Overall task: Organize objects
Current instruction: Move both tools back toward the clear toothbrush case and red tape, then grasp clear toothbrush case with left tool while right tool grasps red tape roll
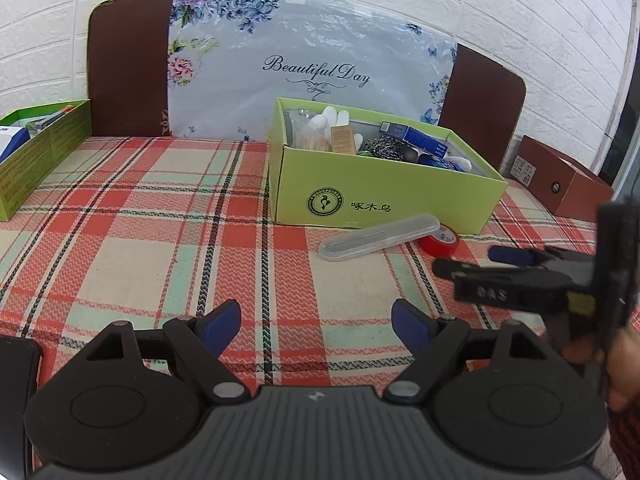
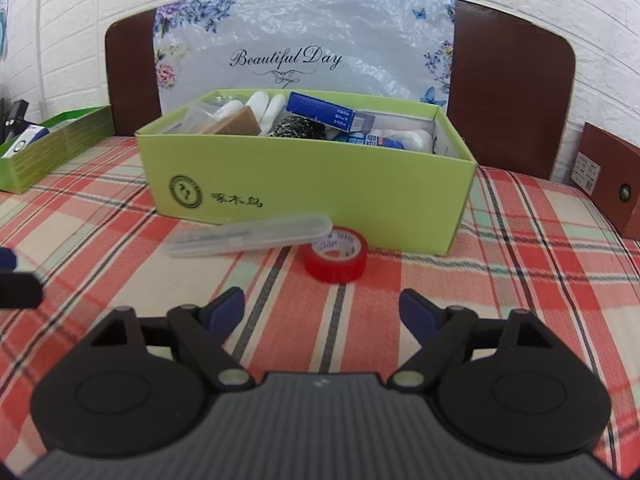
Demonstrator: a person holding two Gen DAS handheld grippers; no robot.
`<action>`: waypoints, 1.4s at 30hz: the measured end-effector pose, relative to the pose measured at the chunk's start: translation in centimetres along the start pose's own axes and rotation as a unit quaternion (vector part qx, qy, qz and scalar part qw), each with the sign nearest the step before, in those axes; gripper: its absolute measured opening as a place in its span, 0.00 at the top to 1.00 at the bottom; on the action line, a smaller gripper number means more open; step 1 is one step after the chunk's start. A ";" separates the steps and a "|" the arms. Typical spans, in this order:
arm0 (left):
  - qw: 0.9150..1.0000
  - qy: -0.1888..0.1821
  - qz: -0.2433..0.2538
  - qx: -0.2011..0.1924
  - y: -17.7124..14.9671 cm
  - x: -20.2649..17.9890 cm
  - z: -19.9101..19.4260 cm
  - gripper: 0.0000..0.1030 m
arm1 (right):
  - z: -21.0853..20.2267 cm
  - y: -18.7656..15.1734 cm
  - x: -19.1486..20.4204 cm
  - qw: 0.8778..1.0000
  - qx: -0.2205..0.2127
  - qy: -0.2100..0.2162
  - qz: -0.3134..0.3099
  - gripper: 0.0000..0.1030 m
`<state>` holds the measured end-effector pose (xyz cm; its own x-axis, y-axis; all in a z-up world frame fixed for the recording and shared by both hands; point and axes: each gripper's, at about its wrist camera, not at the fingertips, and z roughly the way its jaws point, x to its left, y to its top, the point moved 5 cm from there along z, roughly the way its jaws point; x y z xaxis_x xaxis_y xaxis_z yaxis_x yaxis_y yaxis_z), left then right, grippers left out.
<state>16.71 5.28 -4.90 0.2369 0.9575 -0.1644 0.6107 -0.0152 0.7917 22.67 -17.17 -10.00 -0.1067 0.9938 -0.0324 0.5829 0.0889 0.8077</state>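
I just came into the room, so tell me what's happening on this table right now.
A person with a handheld gripper in each hand is tidying a plaid-covered table. Both the left gripper and the right gripper are open and empty. The right one faces a red roll of tape and a clear plastic case, which lie on the cloth in front of a light green cardboard box already holding assorted items.
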 end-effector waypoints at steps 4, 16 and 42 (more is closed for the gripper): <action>0.999 -0.015 0.033 0.001 0.7 -0.7 1.4 0.17 | 2.7 0.9 -0.2 1.000 0.000 0.003 -0.002 0.25; 0.993 -0.034 0.107 0.033 3.4 -4.1 9.9 0.17 | 2.9 -0.2 -1.7 1.000 0.009 0.024 0.011 0.56; 0.989 -0.061 0.115 0.077 1.2 -7.3 10.3 0.64 | -5.8 -5.9 -4.2 0.992 0.028 0.059 0.110 0.56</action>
<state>23.49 -4.75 -8.85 0.4664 0.8820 -0.0674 0.6352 -0.2810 0.7194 14.96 -22.24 -11.21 -0.0641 0.9752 0.2120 0.6456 -0.1214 0.7540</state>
